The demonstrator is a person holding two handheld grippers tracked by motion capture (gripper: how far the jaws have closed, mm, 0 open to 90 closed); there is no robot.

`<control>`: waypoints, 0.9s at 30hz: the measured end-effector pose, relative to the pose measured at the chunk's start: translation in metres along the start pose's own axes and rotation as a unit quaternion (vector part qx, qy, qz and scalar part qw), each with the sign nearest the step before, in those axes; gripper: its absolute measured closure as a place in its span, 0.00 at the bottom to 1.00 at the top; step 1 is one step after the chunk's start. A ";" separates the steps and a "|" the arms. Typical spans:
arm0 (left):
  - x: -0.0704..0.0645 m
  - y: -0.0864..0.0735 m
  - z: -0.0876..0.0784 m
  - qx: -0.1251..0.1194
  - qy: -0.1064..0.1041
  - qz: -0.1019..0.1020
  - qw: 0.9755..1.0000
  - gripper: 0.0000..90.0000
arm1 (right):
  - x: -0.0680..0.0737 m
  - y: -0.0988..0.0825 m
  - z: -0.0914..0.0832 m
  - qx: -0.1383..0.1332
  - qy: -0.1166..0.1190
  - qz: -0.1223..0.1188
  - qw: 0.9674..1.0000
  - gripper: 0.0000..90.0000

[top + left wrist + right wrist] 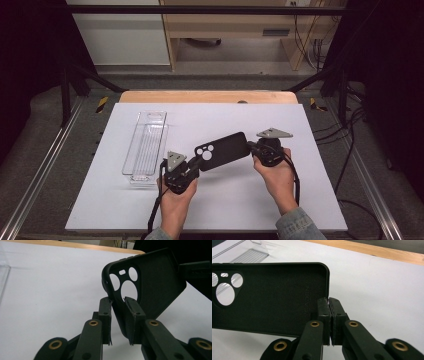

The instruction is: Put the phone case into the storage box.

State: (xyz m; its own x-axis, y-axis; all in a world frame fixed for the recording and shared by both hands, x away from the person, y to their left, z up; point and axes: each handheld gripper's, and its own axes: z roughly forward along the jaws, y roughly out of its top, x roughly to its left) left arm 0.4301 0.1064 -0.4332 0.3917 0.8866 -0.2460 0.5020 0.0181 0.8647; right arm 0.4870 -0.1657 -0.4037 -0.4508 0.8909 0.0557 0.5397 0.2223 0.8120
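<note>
Phone case (223, 150), black, soft, camera cut-outs at one end: held in the air above the table (215, 200) between both tongs. We record the left tongs (192, 169) clamped on the cut-out end, jaws either side of the wall, and the right tongs (251, 147) pressed together on the rim of the opposite end. Beyond them, a clear plastic tray (146, 147) lies on the white sheet, to the left, well apart from the case. Risk, as we judge it: both grips sit on thin edges, so uneven pulling or twisting could flex the case and let it slip out onto the table.
</note>
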 end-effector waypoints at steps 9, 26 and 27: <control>0.004 0.003 0.002 -0.011 0.025 0.009 1.000 0.86 | 0.003 0.000 0.002 -0.001 0.005 0.005 1.000 0.99; 0.011 0.002 0.006 -0.004 0.014 -0.021 1.000 0.87 | 0.003 -0.002 0.001 -0.003 0.008 0.002 1.000 0.98; 0.011 0.002 0.006 -0.004 0.012 -0.022 1.000 0.86 | 0.003 -0.002 0.001 -0.003 0.008 0.002 1.000 0.98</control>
State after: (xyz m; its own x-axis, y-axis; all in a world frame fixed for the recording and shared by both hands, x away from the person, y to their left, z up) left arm 0.4401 0.1139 -0.4365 0.3510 0.8957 -0.2730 0.5124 0.0603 0.8566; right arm 0.4850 -0.1630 -0.4056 -0.4597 0.8854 0.0683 0.5370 0.2159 0.8155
